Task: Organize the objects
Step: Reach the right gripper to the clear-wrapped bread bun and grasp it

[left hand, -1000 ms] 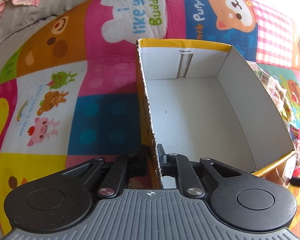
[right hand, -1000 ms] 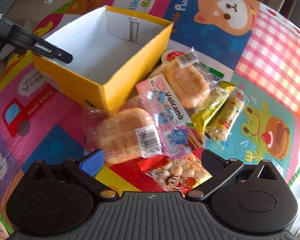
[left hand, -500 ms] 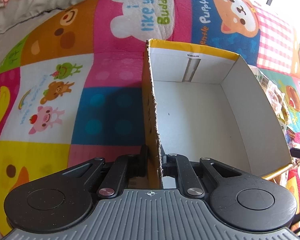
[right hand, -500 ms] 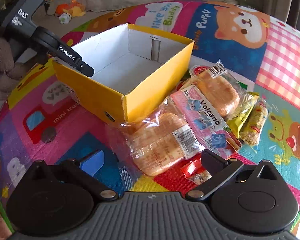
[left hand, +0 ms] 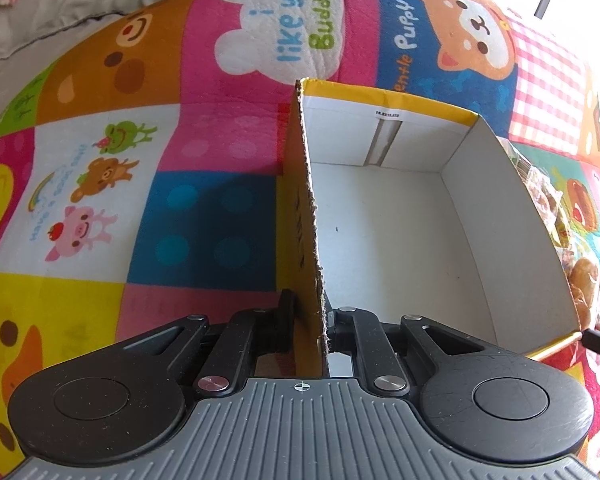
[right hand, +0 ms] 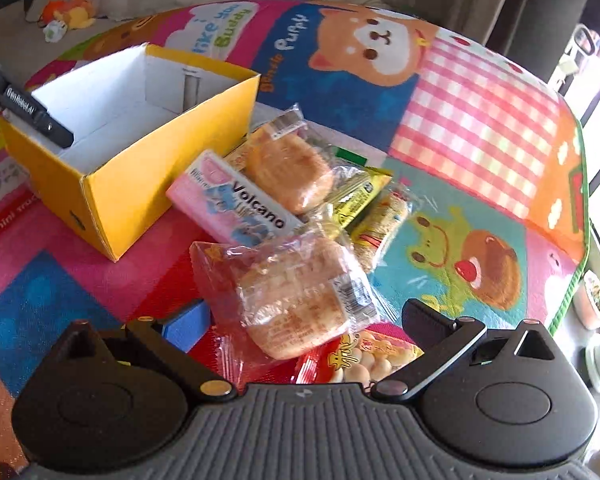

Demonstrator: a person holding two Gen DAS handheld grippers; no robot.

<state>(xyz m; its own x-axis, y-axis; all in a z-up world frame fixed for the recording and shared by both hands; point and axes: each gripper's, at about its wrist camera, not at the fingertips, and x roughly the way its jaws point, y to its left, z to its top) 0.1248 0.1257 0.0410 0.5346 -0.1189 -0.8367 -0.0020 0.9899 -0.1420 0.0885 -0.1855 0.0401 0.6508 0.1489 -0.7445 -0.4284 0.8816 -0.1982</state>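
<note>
Left wrist: box wall (left hand: 306,216) inside hand-held gripper (left hand: 309,322).

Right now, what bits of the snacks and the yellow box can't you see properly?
- Right wrist view: the red peanut packet is partly under the wrapped bun and cut off by the right claw body.
- Right wrist view: the yellow snack packets are partly covered by the upper bun; their print is too small to read.
- Left wrist view: the yellow box wall hides most of the snack pile; the left claw hides the box's near corner.
</note>
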